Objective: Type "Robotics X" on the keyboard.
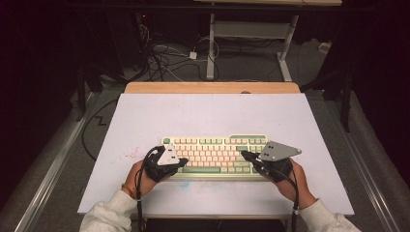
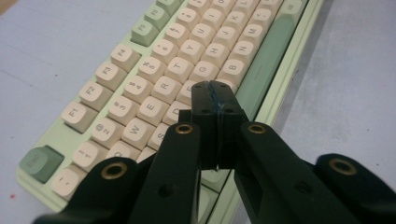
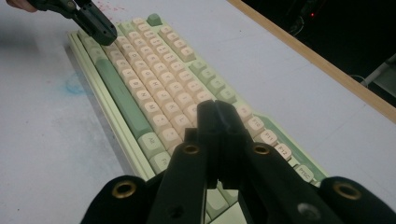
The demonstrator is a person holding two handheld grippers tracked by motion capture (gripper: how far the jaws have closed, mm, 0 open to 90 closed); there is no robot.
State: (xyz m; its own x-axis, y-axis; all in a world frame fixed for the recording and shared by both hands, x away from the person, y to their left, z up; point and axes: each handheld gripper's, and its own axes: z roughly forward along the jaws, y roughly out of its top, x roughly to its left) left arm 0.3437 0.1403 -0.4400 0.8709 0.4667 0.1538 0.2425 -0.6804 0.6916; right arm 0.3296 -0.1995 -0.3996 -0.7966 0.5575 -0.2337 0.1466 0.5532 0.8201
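Over the keyboard [image 1: 215, 153], both grippers [image 1: 183, 161] [image 1: 245, 155] have jaws pressed shut, holding nothing; tap w/ tips, one key at a time.

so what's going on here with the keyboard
A person holds a tool in each hand over a green and cream keyboard on the pale table. The left tool is at the keyboard's left end, the right tool at its right end. Both have their jaws shut, tips down among the keys, as if pressing them.
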